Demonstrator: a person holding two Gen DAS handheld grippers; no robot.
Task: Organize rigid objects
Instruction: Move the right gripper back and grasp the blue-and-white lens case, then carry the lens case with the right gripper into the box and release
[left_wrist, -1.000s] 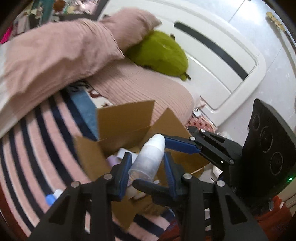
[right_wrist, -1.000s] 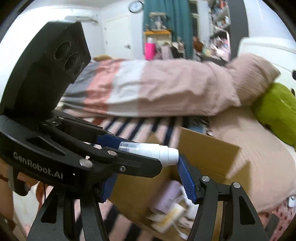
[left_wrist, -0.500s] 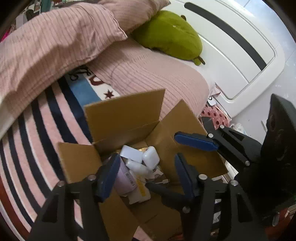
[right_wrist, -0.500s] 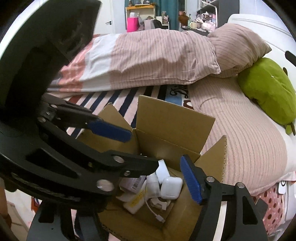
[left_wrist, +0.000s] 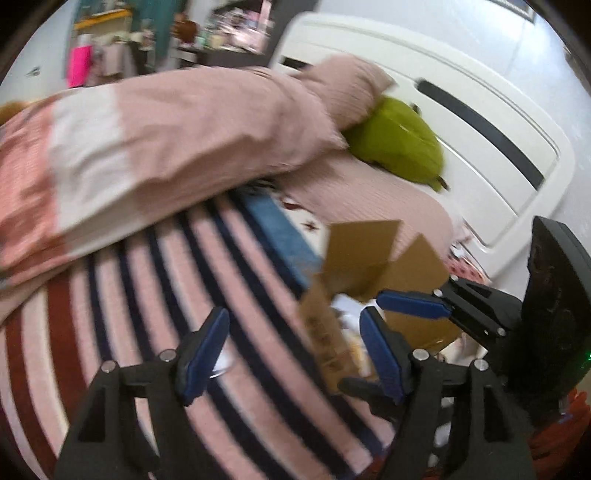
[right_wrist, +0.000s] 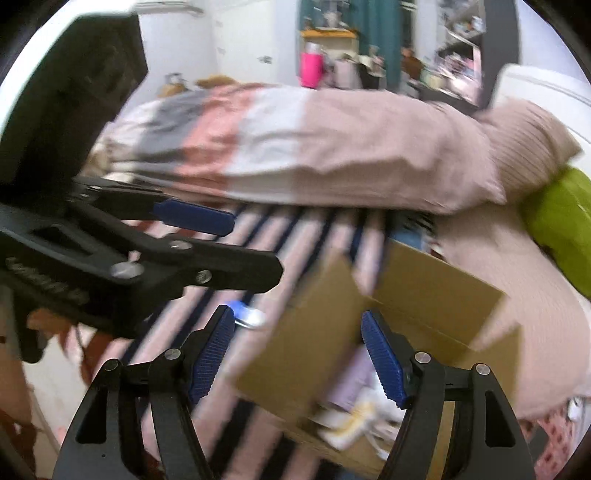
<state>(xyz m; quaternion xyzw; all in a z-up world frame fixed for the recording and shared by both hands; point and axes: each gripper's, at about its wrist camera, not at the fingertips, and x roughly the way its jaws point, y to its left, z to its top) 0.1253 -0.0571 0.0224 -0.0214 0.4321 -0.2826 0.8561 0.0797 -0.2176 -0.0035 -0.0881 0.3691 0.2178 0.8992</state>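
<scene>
Blue-capped item (right_wrist: 245, 315) lies on the striped bed ahead of both empty, spread tongs: left tongs (left_wrist: 291, 347), right tongs (right_wrist: 297, 356); approach slowly, straddle it, avoiding the cardboard box (right_wrist: 391, 295).

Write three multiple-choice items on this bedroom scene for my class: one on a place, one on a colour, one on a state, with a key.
1. Where does the cardboard box stand?
A. on the striped bedcover
B. on a shelf
C. on the pillow

2. What colour is the plush toy by the pillow?
A. blue
B. green
C. white

3. What is the state of the right tool?
A. shut on a bottle
B. shut on the box flap
C. open and empty

Key:
1 A, the box sits on the striped bedcover.
2 B, the toy is bright green in both views.
3 C, its blue pads stand wide apart with nothing between; the left tool is the same.
</scene>
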